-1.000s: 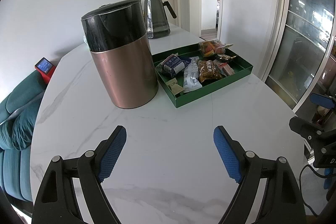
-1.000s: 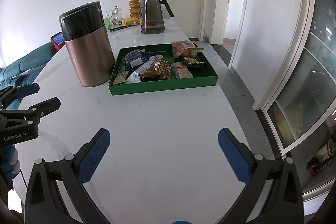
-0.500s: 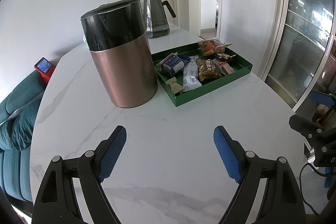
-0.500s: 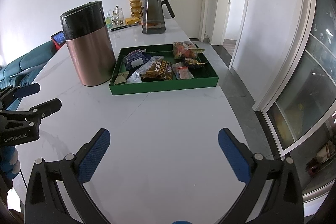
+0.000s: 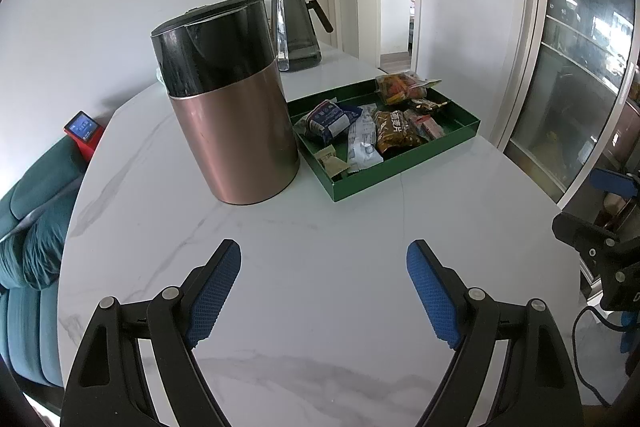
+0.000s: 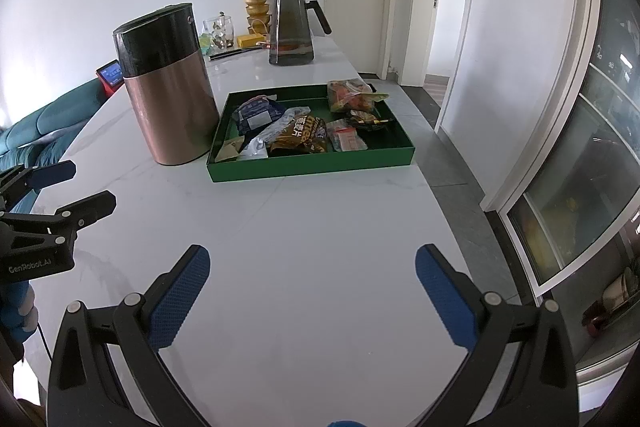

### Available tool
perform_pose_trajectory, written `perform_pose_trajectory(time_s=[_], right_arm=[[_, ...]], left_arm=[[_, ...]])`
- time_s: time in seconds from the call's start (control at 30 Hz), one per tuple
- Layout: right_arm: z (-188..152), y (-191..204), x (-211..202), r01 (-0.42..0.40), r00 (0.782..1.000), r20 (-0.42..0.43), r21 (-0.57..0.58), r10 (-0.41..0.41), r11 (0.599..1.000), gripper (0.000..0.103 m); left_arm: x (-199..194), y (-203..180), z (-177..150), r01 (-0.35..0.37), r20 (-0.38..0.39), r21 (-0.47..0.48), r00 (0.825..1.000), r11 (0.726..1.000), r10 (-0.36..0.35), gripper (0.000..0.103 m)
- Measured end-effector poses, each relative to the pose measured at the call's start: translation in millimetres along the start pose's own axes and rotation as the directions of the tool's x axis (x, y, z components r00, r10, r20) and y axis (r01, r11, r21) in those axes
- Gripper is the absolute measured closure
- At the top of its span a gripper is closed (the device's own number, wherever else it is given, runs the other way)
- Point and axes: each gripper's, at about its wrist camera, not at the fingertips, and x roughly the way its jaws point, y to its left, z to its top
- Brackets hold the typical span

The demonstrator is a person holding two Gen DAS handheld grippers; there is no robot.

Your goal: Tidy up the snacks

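Observation:
A green tray (image 5: 404,171) (image 6: 312,169) lies on the white marble table and holds several snack packets: a dark blue bag (image 5: 326,119) (image 6: 256,115), a brown packet (image 5: 396,133) (image 6: 302,137), a silvery white packet (image 5: 362,143), and a clear bag of orange snacks (image 5: 400,87) (image 6: 350,95). My left gripper (image 5: 324,291) stands open over bare table, well short of the tray. Open too is my right gripper (image 6: 312,297), with nothing between its blue pads (image 6: 180,299). Each gripper shows at the edge of the other's view.
A tall copper and black canister (image 5: 228,111) (image 6: 168,91) stands just left of the tray. Behind it are a dark glass kettle (image 5: 296,27) (image 6: 292,25), jars and gold bowls (image 6: 256,13). A teal sofa (image 5: 28,211) lies left, a glass cabinet (image 6: 592,155) right.

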Motion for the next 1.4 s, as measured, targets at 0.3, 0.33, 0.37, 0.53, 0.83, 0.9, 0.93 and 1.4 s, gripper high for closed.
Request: perform_pose_trajectory(time_s=[0.3,0.33,0.37,0.53,0.83,0.9,0.93,1.4], right_arm=[[0.0,-2.6,0.7,-0.001,1.000,-0.004,-0.008,0.001,1.000,0.000],[0.5,-2.2,0.7,0.000,1.000,-0.004,-0.007,0.000,1.000,0.000],[0.9,-2.0,0.7,-0.001,1.000,-0.004,-0.007,0.001,1.000,0.000],[0.7,-4.0,1.2,-0.001,1.000,-0.006,-0.004,0.001,1.000,0.000],[-0.3,-5.4,1.7,0.002,1.000,-0.007,-0.007,-0.002,1.000,0.000],[-0.3,-5.4,1.8,0.001,1.000,-0.007,-0.006,-0.001,1.000,0.000],[-0.2,-5.1,1.9,0.001,1.000,-0.007,-0.006,-0.001,1.000,0.000],[-2.6,-7.3,3.2,0.003,1.000,-0.010,-0.006,-0.003,1.000,0.000]], left_arm=[[0.7,2.2,-0.6,0.000,-0.009,0.000,1.000,1.000,0.000,0.022],[0.6,2.1,-0.7,0.001,-0.010,0.001,1.000,1.000,-0.001,0.022],[0.7,1.9,-1.1,0.001,-0.011,0.003,1.000,1.000,-0.001,0.022],[2.6,1.7,-1.6,0.004,-0.017,0.006,1.000,1.000,-0.004,0.022],[4.7,0.7,-3.7,0.012,-0.025,0.012,1.000,1.000,-0.012,0.022],[4.6,0.7,-3.8,0.013,-0.026,0.009,1.000,1.000,-0.013,0.022],[4.5,0.6,-4.2,0.014,-0.026,0.009,1.000,1.000,-0.014,0.022],[4.7,1.7,-5.6,0.014,-0.029,0.010,0.999,1.000,-0.014,0.022]])
